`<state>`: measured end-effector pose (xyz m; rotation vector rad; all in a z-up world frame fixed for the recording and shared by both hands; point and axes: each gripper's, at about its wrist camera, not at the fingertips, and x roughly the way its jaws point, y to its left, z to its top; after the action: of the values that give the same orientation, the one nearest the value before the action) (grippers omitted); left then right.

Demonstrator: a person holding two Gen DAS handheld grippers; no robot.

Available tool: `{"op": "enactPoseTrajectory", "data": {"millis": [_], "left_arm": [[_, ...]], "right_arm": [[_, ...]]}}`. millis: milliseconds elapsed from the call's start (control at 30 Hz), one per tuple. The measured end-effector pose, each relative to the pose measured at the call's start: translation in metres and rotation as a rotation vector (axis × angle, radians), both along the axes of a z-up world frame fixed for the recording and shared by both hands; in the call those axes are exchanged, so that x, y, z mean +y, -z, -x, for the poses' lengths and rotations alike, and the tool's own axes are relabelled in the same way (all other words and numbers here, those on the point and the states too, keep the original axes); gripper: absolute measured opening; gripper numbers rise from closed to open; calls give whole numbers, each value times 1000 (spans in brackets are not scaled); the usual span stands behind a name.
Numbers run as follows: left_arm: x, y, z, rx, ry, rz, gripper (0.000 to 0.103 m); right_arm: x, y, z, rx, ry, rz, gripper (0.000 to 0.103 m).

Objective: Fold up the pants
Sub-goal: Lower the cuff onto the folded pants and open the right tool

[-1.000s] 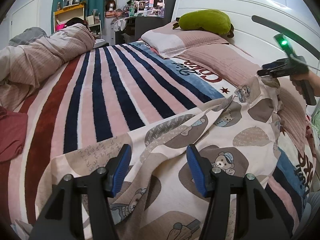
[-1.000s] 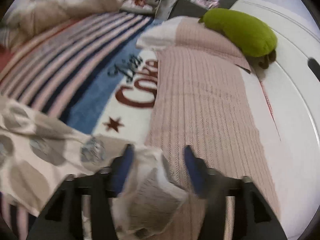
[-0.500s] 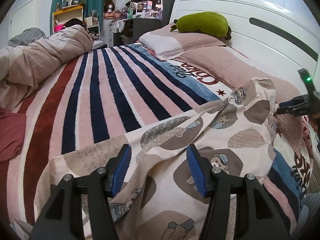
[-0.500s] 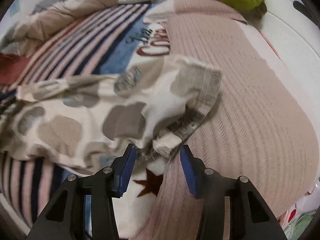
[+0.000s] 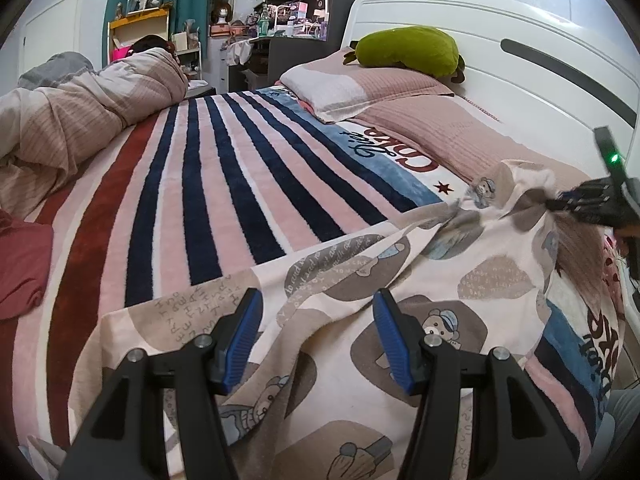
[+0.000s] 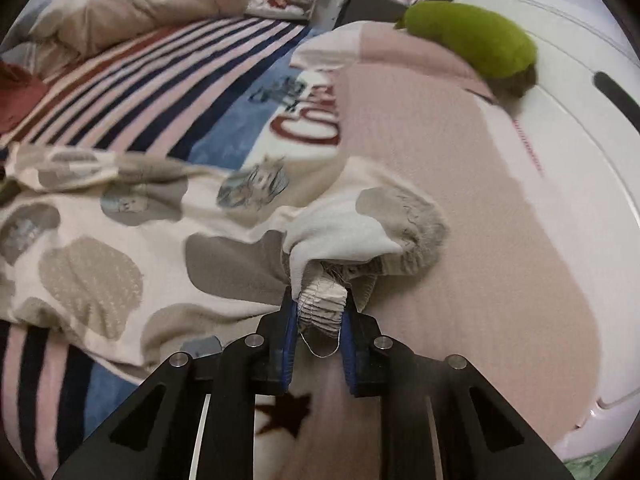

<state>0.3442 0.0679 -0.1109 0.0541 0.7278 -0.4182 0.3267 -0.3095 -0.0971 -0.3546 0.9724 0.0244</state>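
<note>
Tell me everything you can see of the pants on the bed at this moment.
The pants are soft cream fabric printed with grey-brown patches, small bears and lettering. They lie spread and wrinkled across the striped blanket, not yet folded. One ribbed, gathered end, a loose thread hanging from it, sits bunched between the closing pads of the right claw, by the pink bedcover. The left claw hovers open over the other end, gripping nothing.

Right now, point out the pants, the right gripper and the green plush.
pants (image 6: 120, 248), right wrist view, spread printed fabric.
right gripper (image 6: 320, 312), right wrist view, between fingertips, closing on the waistband.
green plush (image 5: 404, 50), left wrist view, body.
</note>
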Motion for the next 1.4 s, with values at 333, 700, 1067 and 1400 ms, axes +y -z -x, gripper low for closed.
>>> {"op": "enactPoseTrajectory", "data": {"millis": [333,700,1067,1400], "left_arm": [[-13,8,2,27,54,-28,53],[-30,6,9,51,157,-18,53],[-16,-9,31,121,169,-137,63],[5,18,46,211,114,-476,63]], "right_arm": [[-39,-59,37,-40,84,23,13],[-86,-45,61,26,199,-20,15],[-11,-83,88,-161,-10,19,61],[161,46,37,171,-643,-101,59]]}}
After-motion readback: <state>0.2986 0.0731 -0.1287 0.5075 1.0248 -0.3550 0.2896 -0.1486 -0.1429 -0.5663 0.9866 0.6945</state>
